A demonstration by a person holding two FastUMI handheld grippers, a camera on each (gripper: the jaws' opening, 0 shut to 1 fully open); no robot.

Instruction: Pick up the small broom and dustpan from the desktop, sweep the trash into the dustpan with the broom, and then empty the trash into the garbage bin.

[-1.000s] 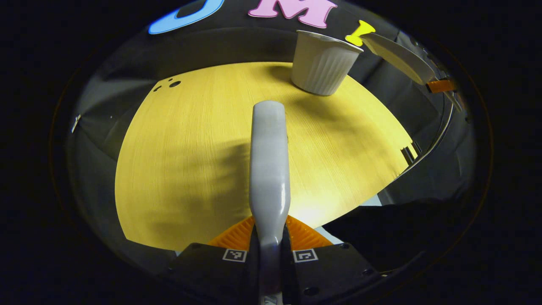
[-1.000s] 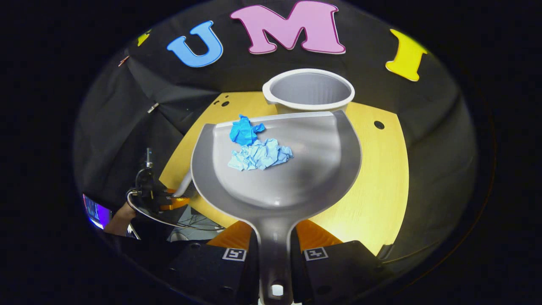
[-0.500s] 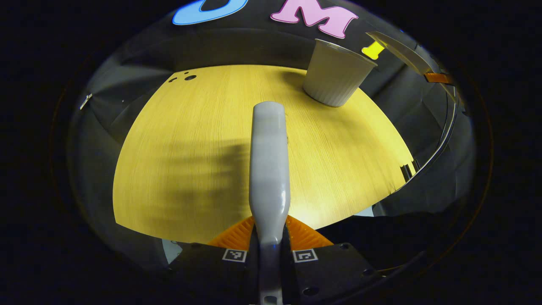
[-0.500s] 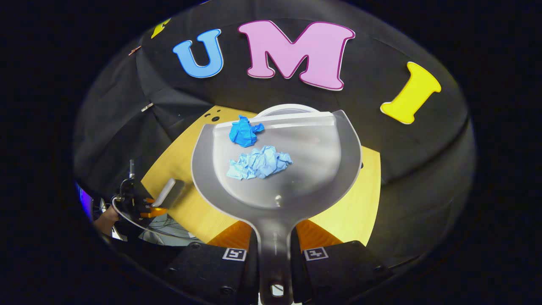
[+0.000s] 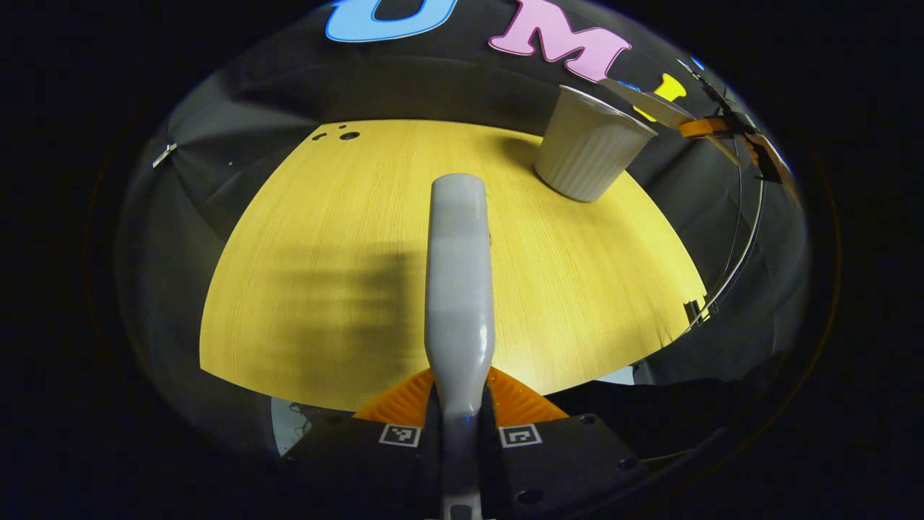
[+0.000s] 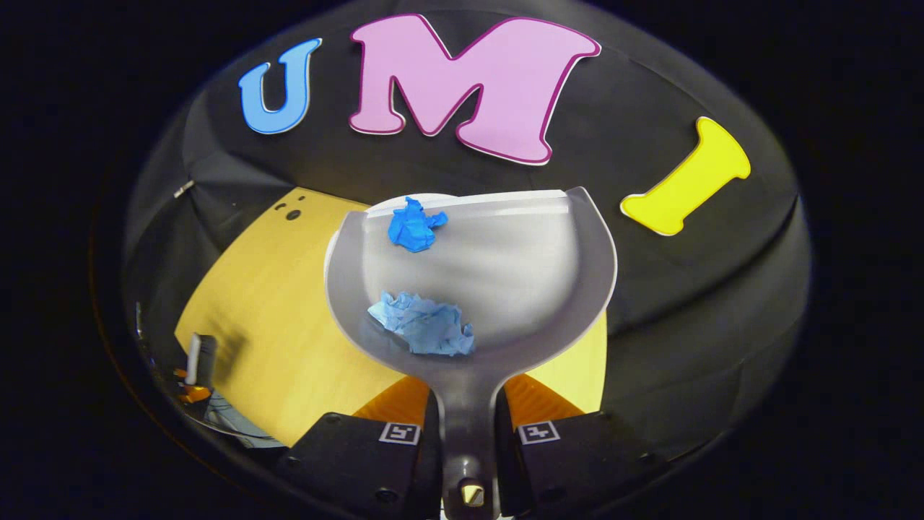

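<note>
in the left gripper view the left tongs [image 5: 460, 422] are clamped on the broom [image 5: 459, 282] handle, which runs forward above the yellow counter [image 5: 325, 289]. farther back on the counter stands the ribbed white garbage bin [image 5: 588, 155], upright. in the right gripper view the right tongs [image 6: 468, 426] pinch the dustpan [image 6: 505, 274] handle; a pale blue paper wad [image 6: 424, 328] lies near the handle end of the pan, a darker blue wad [image 6: 413, 225] sits at the far lip.
</note>
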